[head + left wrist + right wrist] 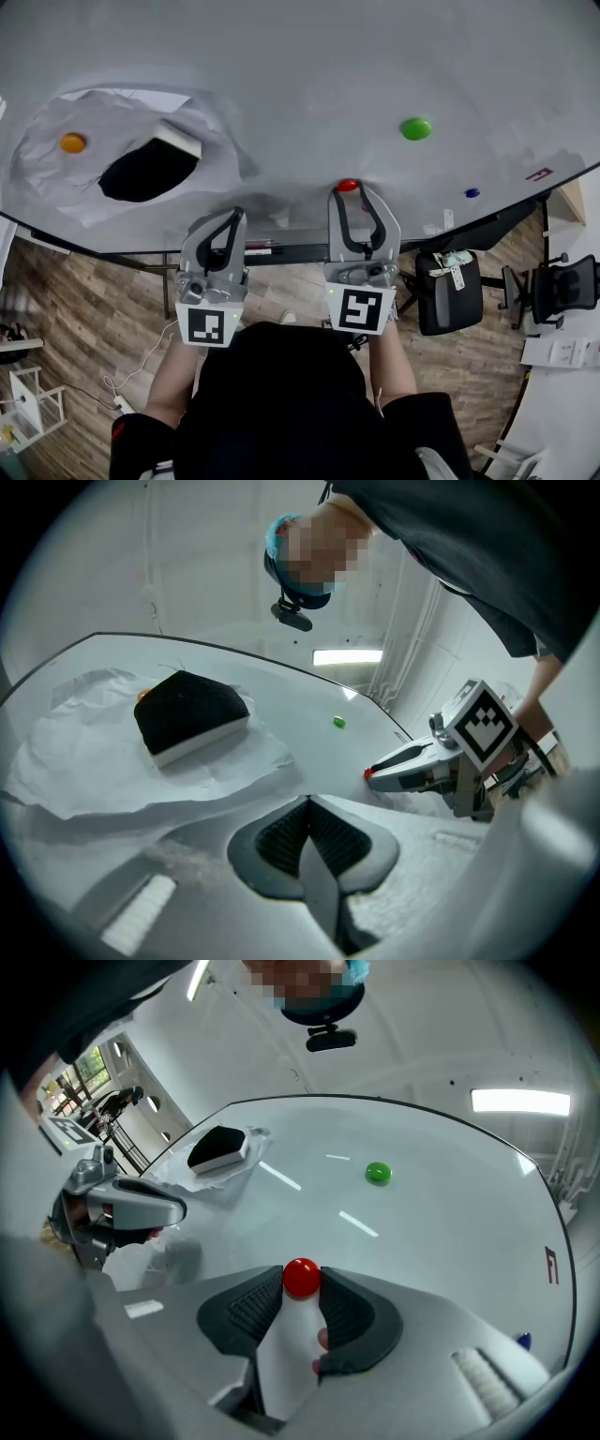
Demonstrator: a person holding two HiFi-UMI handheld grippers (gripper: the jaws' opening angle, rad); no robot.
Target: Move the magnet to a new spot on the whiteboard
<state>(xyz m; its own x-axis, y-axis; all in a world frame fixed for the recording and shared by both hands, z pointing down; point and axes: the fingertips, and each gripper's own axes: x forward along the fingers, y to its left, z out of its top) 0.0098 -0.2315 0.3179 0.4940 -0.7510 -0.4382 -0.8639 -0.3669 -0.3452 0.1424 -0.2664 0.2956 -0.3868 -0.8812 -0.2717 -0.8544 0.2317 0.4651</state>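
A red magnet (301,1277) sits on the whiteboard (300,66) near its lower edge, and the pads of my right gripper (301,1284) press on it from both sides. The head view shows the red magnet (348,186) at the tip of the right gripper (349,191). From the left gripper view the red magnet (372,772) peeks out at those tips. My left gripper (306,808) is shut with nothing in it; it hangs just below the board's edge, left of the right one (232,214).
A green magnet (415,128) sits up and to the right of the red one, a small blue magnet (472,193) at the right edge, an orange magnet (73,142) far left. A black eraser (150,167) lies on crumpled paper (56,178). An office chair (448,291) stands below.
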